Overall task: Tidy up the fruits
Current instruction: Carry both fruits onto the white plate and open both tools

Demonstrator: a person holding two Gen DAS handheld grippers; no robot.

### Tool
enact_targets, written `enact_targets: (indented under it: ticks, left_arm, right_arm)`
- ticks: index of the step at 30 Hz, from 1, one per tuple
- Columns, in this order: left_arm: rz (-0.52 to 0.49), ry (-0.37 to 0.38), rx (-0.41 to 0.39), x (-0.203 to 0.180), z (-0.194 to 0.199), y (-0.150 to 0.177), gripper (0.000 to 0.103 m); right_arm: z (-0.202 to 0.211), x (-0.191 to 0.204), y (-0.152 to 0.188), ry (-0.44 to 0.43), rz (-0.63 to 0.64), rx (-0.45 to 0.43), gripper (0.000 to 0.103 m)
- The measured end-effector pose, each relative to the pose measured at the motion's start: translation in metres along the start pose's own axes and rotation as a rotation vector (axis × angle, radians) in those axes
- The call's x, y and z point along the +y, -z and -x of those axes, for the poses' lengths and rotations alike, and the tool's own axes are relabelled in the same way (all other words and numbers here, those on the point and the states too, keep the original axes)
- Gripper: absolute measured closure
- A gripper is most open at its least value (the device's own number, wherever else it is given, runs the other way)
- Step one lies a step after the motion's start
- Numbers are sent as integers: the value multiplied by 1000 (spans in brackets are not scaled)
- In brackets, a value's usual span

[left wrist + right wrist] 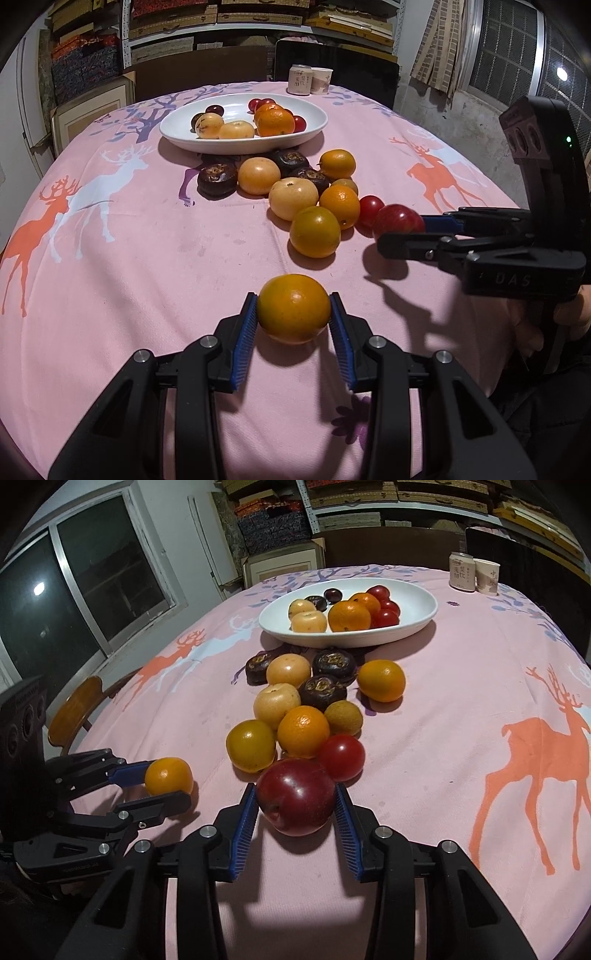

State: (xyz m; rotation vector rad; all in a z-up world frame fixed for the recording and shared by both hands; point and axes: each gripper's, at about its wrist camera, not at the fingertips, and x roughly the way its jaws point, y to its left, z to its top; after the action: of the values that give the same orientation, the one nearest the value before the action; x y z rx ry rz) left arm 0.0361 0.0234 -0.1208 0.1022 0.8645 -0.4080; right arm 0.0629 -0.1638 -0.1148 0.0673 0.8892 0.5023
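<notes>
My left gripper (293,308) is shut on an orange (293,308) and holds it just above the pink tablecloth; the orange also shows in the right wrist view (168,776). My right gripper (295,797) is shut on a red plum (295,795), which also shows in the left wrist view (397,221). A loose pile of fruit (295,188) lies on the cloth ahead: oranges, pale pears, dark round fruits, a small red tomato (341,757). A white oval plate (314,110) beyond the pile holds several sorted fruits.
A drink can (299,79) and a paper cup (321,80) stand at the table's far edge. A wooden chair (75,709) sits at the table's left side in the right wrist view. Shelves with boxes fill the back wall.
</notes>
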Motion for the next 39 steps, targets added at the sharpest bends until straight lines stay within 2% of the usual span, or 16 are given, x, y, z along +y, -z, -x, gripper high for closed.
enact_targets:
  ticks: [10, 14, 20, 27, 32, 39]
  left_arm:
    - [6, -6, -5, 4, -1, -12, 65]
    - [20, -10, -20, 12, 1, -28, 65]
    - [5, -30, -86, 22, 5, -77, 65]
    - [13, -45, -128, 33, -21, -149, 65]
    - [8, -49, -123, 39, -48, -189, 65]
    - [29, -66, -96, 53, -96, -225, 65]
  right_arm:
    - [18, -24, -18, 0, -49, -58, 61]
    - [26, -39, -30, 8, -72, -78, 61]
    - [30, -54, -68, 22, -72, -119, 61]
    - [14, -77, -130, 4, -118, -163, 61]
    - [-6, -90, -162, 23, -124, -172, 61]
    - [-43, -107, -187, 60, -128, -131, 61]
